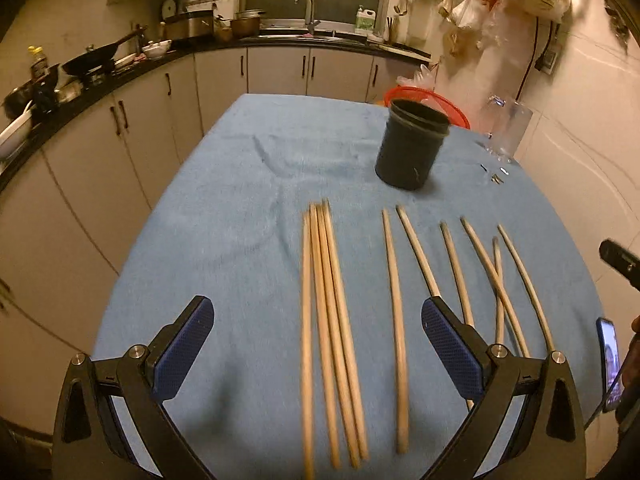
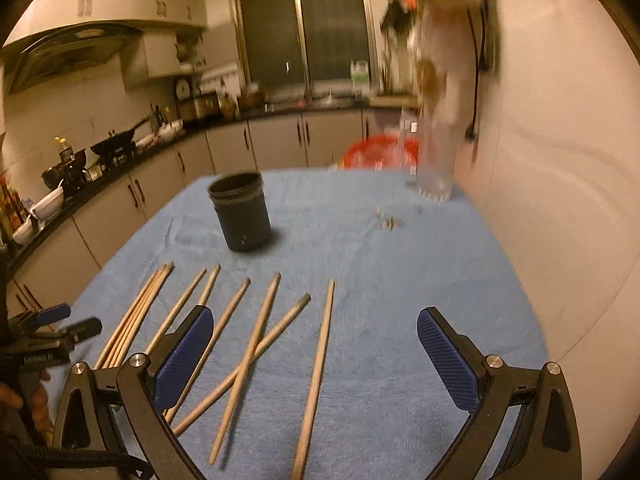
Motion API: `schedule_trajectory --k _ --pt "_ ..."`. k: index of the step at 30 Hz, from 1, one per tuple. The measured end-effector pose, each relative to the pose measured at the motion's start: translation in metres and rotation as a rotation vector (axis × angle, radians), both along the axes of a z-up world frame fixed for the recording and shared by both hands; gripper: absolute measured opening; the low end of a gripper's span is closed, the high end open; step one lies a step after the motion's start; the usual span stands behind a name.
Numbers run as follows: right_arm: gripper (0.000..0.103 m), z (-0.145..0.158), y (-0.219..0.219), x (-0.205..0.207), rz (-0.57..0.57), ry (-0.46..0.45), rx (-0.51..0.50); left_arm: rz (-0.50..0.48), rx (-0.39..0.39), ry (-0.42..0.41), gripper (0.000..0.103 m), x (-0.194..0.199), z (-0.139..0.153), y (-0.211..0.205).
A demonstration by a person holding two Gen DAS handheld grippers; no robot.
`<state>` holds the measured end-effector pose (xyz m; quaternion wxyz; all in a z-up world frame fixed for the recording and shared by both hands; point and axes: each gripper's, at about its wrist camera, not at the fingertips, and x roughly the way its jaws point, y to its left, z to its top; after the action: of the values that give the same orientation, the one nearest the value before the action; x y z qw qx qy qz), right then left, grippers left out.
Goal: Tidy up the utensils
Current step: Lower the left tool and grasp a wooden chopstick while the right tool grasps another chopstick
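Near side of the black cup (image 1: 412,144), left wrist view: left hand-held gripper (image 1: 316,344) spread wide, empty, above four bunched chopsticks (image 1: 332,320) on the blue-covered worktop (image 1: 240,184). Right wrist view: right hand-held gripper (image 2: 316,352) released, empty, over loose chopsticks (image 2: 316,376), two crossed.

Pale wooden chopsticks (image 1: 326,320) are laid on a light blue tabletop (image 1: 240,200) cloth; the cup (image 1: 410,146) is black, the fingers (image 1: 182,354) blue-padded with a fine dotted texture.

Matt wooden chopsticks (image 1: 332,332), fuzzy blue cloth (image 1: 240,184), matt dark plastic cup (image 1: 410,148).
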<state>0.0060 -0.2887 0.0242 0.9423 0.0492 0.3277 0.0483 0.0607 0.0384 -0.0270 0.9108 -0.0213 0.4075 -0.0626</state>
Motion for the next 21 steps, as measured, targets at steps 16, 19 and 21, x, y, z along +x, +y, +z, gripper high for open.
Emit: schedule_trajectory --k 16,19,21 --pt "0.027 -0.055 -0.023 0.139 0.084 0.47 0.209 -0.091 -0.063 0.298 0.03 0.12 -0.022 0.012" --pt "0.027 -0.06 -0.02 0.145 0.074 0.492 0.198 -0.082 -0.023 0.342 0.029 0.129 -0.032 0.011" --pt "0.027 -0.062 -0.018 0.148 0.076 0.501 0.195 -0.079 -0.022 0.357 0.029 0.132 -0.036 0.011"
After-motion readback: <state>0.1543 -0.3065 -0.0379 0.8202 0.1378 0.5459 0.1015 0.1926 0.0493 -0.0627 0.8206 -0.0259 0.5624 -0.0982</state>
